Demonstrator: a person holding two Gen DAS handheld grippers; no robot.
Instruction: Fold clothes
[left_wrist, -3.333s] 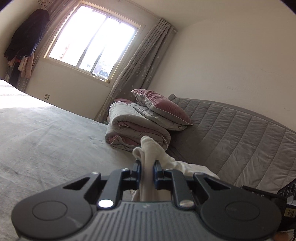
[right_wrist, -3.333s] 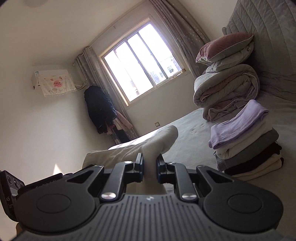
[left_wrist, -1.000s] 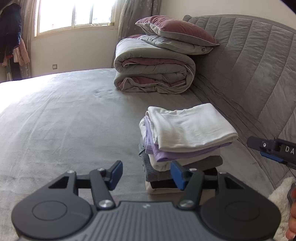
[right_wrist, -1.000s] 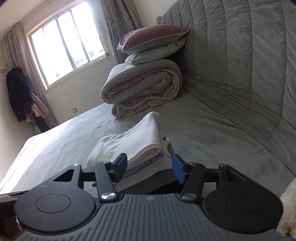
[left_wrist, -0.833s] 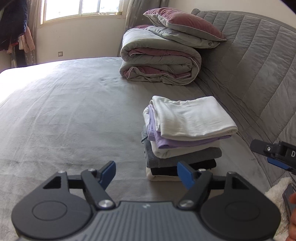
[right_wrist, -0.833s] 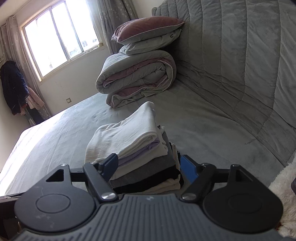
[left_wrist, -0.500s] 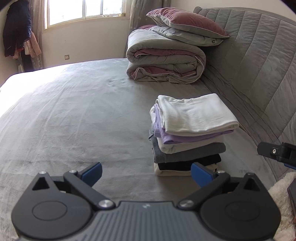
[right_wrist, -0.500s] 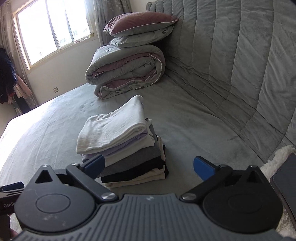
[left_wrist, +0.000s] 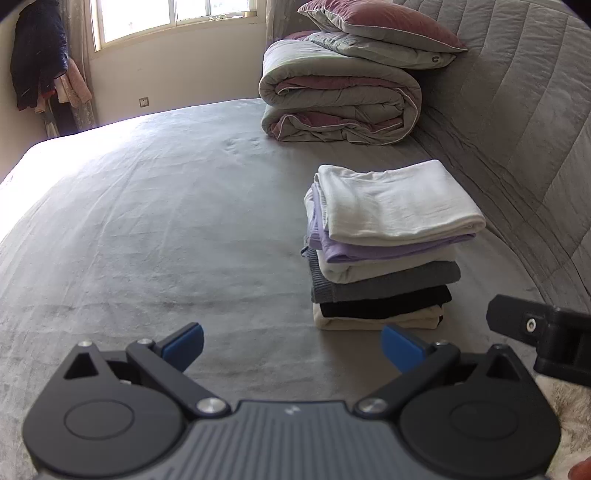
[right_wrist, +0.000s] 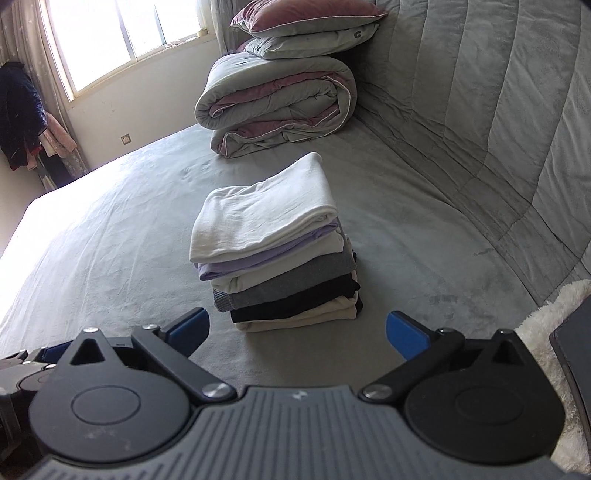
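White folded cloth (left_wrist: 397, 201) is seen topping the neat stack of folded garments (right_wrist: 284, 254) at frame centre; both the left gripper (left_wrist: 291, 345) and right gripper (right_wrist: 297, 330) are held wide apart, empty. Folding appears finished.

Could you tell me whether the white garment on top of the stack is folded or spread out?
Folded: the white garment lies as a compact rectangle with layered edges atop the stack.

Home bedroom: big bed (left_wrist: 155, 221) w/ grey sheet, quilted grey headboard (right_wrist: 480, 110), rolled duvet (left_wrist: 340, 107) & pillows (left_wrist: 384, 26) on it. Window (left_wrist: 166, 14) w/ curtains, coats (left_wrist: 37, 55) hanging in corner, prob. on a rack.
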